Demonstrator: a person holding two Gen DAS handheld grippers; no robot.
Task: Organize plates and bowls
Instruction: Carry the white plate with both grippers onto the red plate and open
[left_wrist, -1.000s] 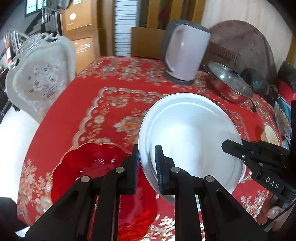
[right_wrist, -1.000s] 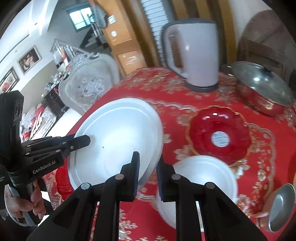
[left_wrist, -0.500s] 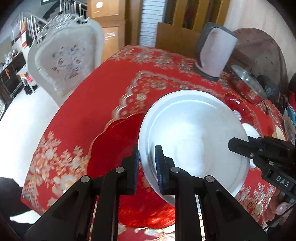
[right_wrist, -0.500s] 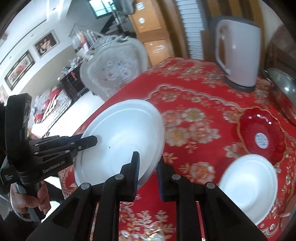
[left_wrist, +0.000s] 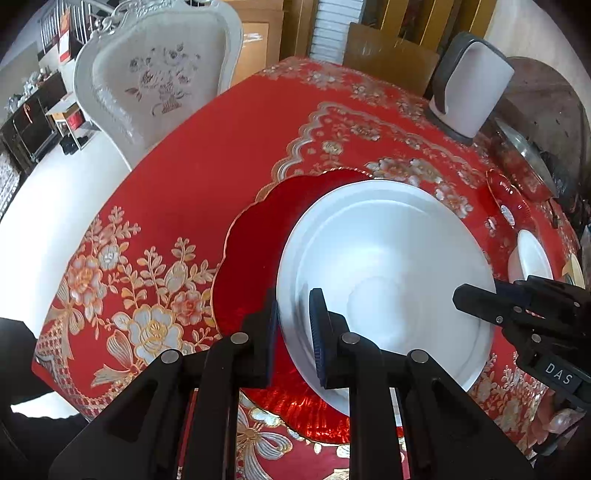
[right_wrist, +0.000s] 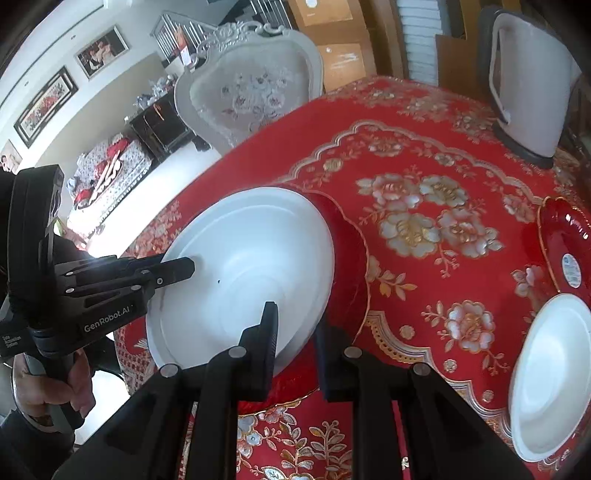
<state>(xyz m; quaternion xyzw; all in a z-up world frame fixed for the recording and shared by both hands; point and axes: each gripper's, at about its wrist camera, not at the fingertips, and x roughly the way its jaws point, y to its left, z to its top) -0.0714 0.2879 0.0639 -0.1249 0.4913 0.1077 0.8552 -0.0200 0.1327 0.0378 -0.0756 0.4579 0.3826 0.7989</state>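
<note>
Above the large red plate, both grippers pinch the white plate, stacking unfinished; small red dish and white bowl remain

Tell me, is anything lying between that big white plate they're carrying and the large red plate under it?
Nothing visible is. The white plate, clamped at opposite rims by the left gripper and the right gripper, hangs tilted over the red plate, whose visible surface is bare. The part hidden under the white plate can't be checked.

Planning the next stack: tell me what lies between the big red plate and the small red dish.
In the right wrist view, only flowered tablecloth lies between the big red plate and the small red dish.
</note>
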